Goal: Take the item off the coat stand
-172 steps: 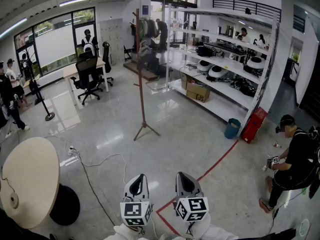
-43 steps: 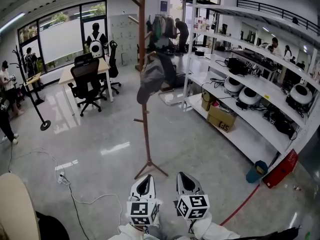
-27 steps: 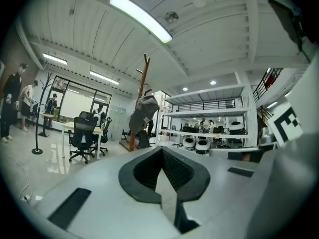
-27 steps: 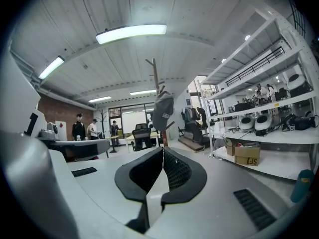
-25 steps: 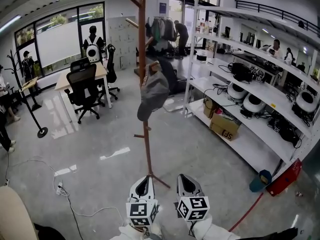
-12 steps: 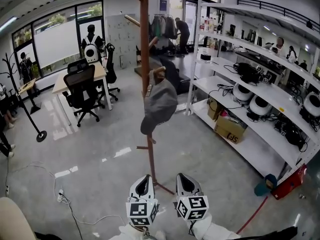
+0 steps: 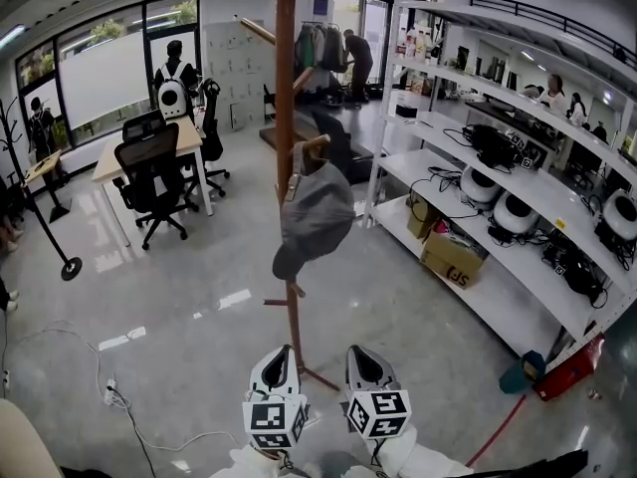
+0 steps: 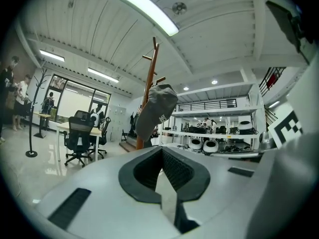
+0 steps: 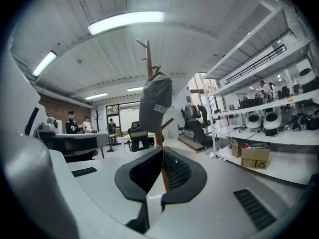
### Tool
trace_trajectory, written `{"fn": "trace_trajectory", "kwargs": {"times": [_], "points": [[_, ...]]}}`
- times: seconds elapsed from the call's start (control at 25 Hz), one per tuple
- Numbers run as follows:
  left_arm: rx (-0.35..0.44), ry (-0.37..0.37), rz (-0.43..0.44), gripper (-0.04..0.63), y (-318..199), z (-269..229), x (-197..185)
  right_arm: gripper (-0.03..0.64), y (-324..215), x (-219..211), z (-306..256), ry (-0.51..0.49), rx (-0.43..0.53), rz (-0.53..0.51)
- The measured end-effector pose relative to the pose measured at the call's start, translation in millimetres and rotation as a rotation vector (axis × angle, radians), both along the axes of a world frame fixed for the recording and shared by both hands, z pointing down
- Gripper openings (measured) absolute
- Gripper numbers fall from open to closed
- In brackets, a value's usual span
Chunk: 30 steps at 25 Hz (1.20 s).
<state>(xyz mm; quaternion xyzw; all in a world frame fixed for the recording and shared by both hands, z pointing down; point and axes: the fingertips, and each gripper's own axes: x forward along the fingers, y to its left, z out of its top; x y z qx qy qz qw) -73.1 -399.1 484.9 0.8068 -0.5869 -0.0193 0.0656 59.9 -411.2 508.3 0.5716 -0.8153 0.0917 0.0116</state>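
While the left gripper (image 7: 278,355) and right gripper (image 7: 360,353) sit side by side at 6 o'clock in the head view, both with jaws closed on nothing, the grey cap (image 7: 317,217) hangs on a peg of the wooden coat stand (image 7: 286,88). It is well apart from them, at 12 o'clock, ahead and above. White shelving (image 7: 423,172) stands at 3 o'clock.

head view: high, looking steeply down | gripper views: low, level, forward | shared: coat stand (image 7: 286,68)
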Motion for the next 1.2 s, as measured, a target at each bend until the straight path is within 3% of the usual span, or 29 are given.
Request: {"fn": "trace_trajectory", "kwargs": {"times": [0.24,0.6,0.92,0.96,1.0,1.04,1.2], "points": [[-0.021,0.000,0.010,-0.017,-10.6,4.8,8.1,0.011,-10.9,1.3,-7.2,0.006,0.010,-0.015],[-0.028,-0.029,0.094,-0.018,-36.7,-8.7,7.7,0.011,-15.3,10.4,-3.0,-0.008,-0.015,-0.018],[0.057,-0.151,0.053,-0.017,-80.5,-43.0,-18.1,0.011,-21.6,13.3,-5.7,-0.005,-0.010,-0.021],[0.063,-0.162,0.058,-0.009,-86.8,-46.8,-21.1,0.011,-22.2,14.0,-5.5,-0.004,-0.010,-0.020],[0.067,-0.171,0.071,0.044,-93.0,-49.9,-22.9,0.011,-22.9,15.1,-5.3,-0.002,-0.010,-0.018],[0.068,-0.179,0.090,0.145,-99.0,-52.2,-23.8,0.011,-23.7,16.4,-5.0,-0.001,-0.010,-0.017],[0.084,-0.262,0.150,0.206,-124.9,-58.1,-28.8,0.011,-27.3,22.4,-6.0,0.007,-0.012,-0.010]]}}
